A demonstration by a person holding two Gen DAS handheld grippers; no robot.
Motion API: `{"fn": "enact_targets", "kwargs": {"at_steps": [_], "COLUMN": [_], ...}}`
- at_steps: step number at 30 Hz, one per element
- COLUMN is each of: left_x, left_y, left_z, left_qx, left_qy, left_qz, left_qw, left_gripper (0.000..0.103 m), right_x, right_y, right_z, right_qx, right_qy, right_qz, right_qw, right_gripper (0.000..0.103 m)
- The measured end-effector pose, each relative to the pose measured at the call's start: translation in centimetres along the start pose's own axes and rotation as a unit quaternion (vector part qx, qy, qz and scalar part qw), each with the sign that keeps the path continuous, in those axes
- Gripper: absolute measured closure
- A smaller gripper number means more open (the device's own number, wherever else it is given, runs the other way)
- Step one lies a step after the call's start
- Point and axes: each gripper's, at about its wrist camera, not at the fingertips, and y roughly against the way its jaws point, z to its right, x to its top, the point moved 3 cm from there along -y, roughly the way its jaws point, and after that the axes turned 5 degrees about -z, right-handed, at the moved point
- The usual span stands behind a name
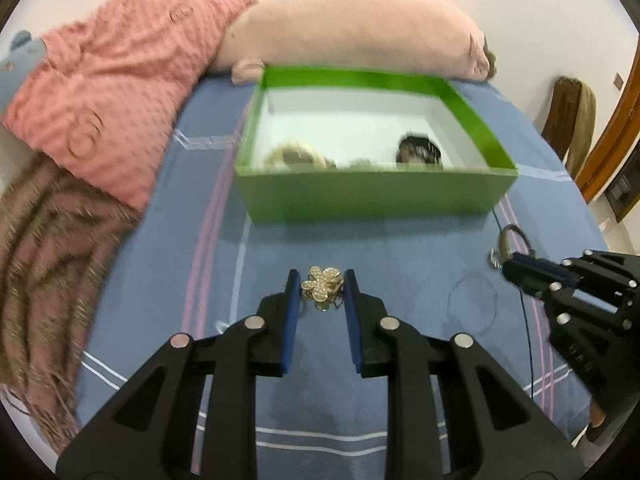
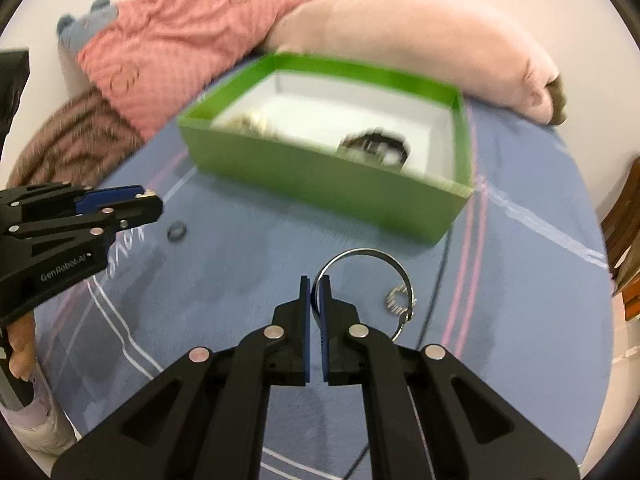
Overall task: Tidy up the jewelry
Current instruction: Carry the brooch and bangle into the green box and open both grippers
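Blue bedsheet (image 1: 360, 248) with thin white and pink stripes covers the bed, with a white wall behind it. At twelve o'clock in the left wrist view sits an open green cardboard box with a white inside (image 1: 372, 196); blurred pieces of jewelry lie on its floor, a pale gold one (image 1: 294, 156) toward the left and a dark one (image 1: 418, 150) toward the right. Beyond the box lies a long pale pink plush pillow (image 1: 360, 28), and at ten o'clock a salmon-pink knitted garment (image 1: 116, 92) rests over a brown fringed throw (image 1: 44, 264).

The left gripper (image 1: 322, 290) pinches a gold flower-shaped brooch set with small pearls (image 1: 322, 285) between its blue pads, which stand narrowly apart on either side of it, above the sheet just short of the box.

The right gripper (image 2: 316, 296), at three o'clock in the left view, has its blue pads pressed together on a thin silver ring-shaped bangle (image 2: 362, 256), from which a small sparkling charm (image 2: 398, 300) hangs. A small dark ring (image 2: 178, 232) lies on the sheet near the left gripper's tips in the right wrist view.
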Motion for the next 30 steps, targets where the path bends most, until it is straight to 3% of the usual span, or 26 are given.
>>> {"fn": "enact_targets", "kwargs": {"at_steps": [5,11,15,18,23,30], "left_x": [1.8,5.3,8.1,9.7,11.6,11.4], "left_y": [1.5,2.1,1.1,-0.9,-6.2,-10.5], "left_z": [-0.7,-1.1,-0.4,0.1,1.3,1.4], "left_qx": [0.006,-0.016,-0.035,-0.044,-0.077,-0.052], "left_qy": [-0.002,0.004,0.003,0.007,0.022,0.015], "left_qz": [0.018,0.028,0.03,0.025,-0.009,-0.03], "left_qw": [0.9998,0.9995,0.9989,0.9987,0.9968,0.9981], "left_gripper": [0.081,0.081,0.081,0.081,0.081,0.081], "right_x": [1.4,3.1,5.7,7.7,10.5,10.6], "right_y": [2.2,3.4,3.8,3.5,-0.4,-7.1], "right_z": [1.0,1.7,2.4,2.9,4.3,5.8], "right_qx": [-0.01,-0.014,0.012,-0.003,0.009,0.008], "right_qy": [-0.007,-0.011,-0.03,-0.035,-0.064,-0.085], "right_qz": [0.029,0.047,0.055,0.069,0.049,-0.007], "right_qw": [0.999,0.999,0.998,0.997,0.997,0.996], "right_gripper": [0.1,0.1,0.1,0.1,0.1,0.1]}}
